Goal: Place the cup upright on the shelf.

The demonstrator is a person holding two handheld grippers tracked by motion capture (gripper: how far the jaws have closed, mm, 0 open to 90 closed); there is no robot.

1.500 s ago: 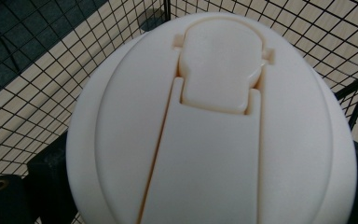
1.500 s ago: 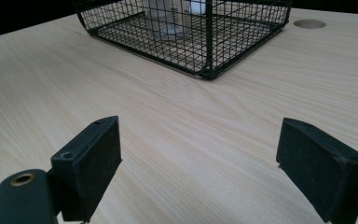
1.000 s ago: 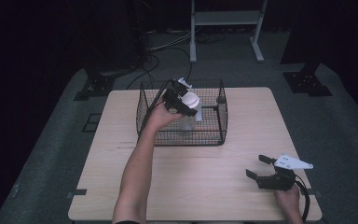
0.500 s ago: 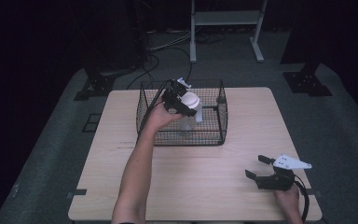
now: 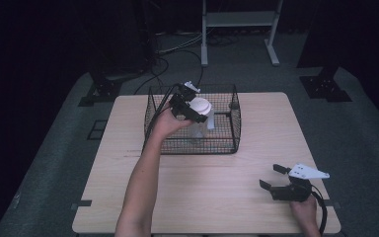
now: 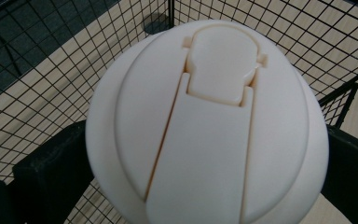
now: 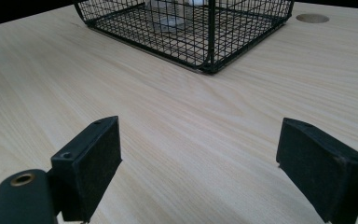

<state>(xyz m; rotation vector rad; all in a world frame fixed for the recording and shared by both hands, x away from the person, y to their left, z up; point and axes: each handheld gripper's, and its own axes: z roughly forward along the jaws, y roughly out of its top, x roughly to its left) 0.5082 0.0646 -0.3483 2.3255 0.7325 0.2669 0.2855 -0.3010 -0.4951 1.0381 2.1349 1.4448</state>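
A clear bottle with a white flip-top lid [image 5: 200, 105] stands upright inside the black wire basket [image 5: 234, 124]. My left gripper [image 5: 197, 114] is shut on that lid from the left side. In the left gripper view the lid [image 6: 214, 121] sits between the two black jaws, with the basket mesh [image 6: 37, 84] behind it. My right gripper [image 5: 270, 176] rests low over the table's front right, open, with nothing between its jaws. The right gripper view shows this gripper [image 7: 200, 158] pointed at the basket [image 7: 205, 32], with the bottle's clear base inside.
The basket stands at the middle back of the light wooden table [image 5: 128, 187]. A round hole [image 7: 312, 18] is set in the tabletop beyond the basket. Cables and a white frame's legs [image 5: 203, 44] lie on the dark floor behind.
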